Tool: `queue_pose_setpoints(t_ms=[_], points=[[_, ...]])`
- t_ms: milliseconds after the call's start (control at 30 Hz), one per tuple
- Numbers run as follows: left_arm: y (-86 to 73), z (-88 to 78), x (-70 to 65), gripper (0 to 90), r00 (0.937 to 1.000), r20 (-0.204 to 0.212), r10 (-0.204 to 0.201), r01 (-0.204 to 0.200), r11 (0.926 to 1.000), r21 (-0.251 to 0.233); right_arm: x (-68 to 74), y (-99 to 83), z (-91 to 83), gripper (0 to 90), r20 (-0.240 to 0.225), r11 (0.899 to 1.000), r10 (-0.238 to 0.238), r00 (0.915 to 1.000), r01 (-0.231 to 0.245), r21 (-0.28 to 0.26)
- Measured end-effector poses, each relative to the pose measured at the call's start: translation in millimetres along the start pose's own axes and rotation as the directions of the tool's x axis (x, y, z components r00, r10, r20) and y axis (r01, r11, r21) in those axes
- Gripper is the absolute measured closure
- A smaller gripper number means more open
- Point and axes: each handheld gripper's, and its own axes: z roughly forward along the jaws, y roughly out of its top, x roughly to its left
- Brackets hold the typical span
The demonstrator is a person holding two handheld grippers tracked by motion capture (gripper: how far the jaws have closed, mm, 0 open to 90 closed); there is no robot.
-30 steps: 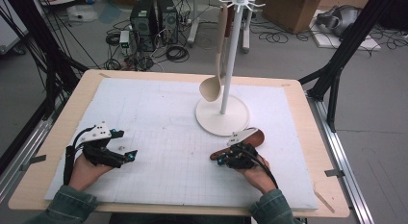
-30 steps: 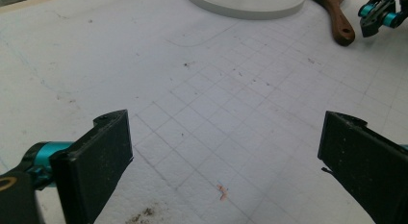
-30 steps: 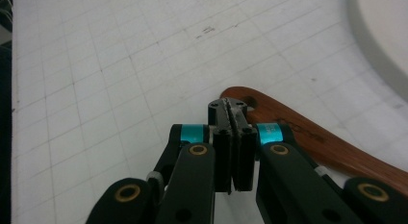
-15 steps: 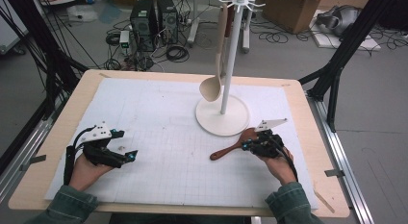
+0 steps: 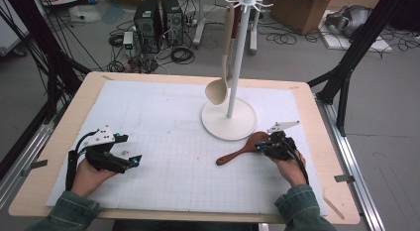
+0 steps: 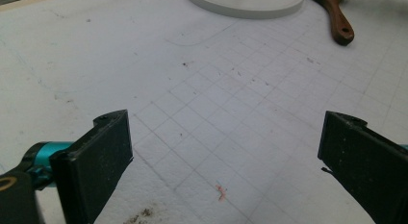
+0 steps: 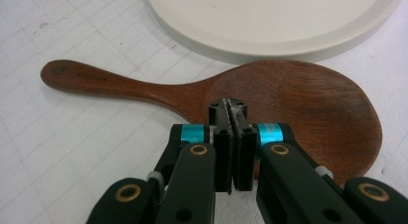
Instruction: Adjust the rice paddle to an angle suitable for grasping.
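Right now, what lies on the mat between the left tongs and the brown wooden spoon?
Nothing: in the high view, only bare gridded mat separates the left tongs from the wooden spoon. The left gripper view shows the same bare stretch.

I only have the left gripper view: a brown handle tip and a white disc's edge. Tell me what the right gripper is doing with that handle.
Observer: The right gripper has its jaws shut with nothing between them. Its tips sit over the bowl of the wooden spoon, not the handle.
Operator: Give me where that bowl lies against the disc.
Observer: It lies flat on the mat beside the rim of the stand base. I can't tell whether they touch.
Operator: Report anything on the stand.
Observer: A pale ladle hangs from the top hooks, bowl down.
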Motion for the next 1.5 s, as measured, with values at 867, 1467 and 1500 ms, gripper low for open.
queue_pose_setpoints(t_ms=[867,1467,1500], points=[[0.6,0.7,-0.7,5.3,1.0000,0.006,0.001,-0.001,1.0000,-0.001,8.7,2.4,4.0,89.9,0.008,1.000,-0.026,0.9996,0.026,0.000],[0.9,0.4,-0.6,5.3,1.0000,0.007,0.004,-0.004,1.0000,-0.002,12.1,3.1,5.6,89.9,-0.009,1.000,-0.023,0.9997,0.023,-0.003],[1.0,0.5,-0.7,5.3,1.0000,0.007,0.003,-0.003,1.0000,-0.003,12.8,3.1,5.6,89.9,-0.013,1.000,-0.021,0.9997,0.021,0.000]])
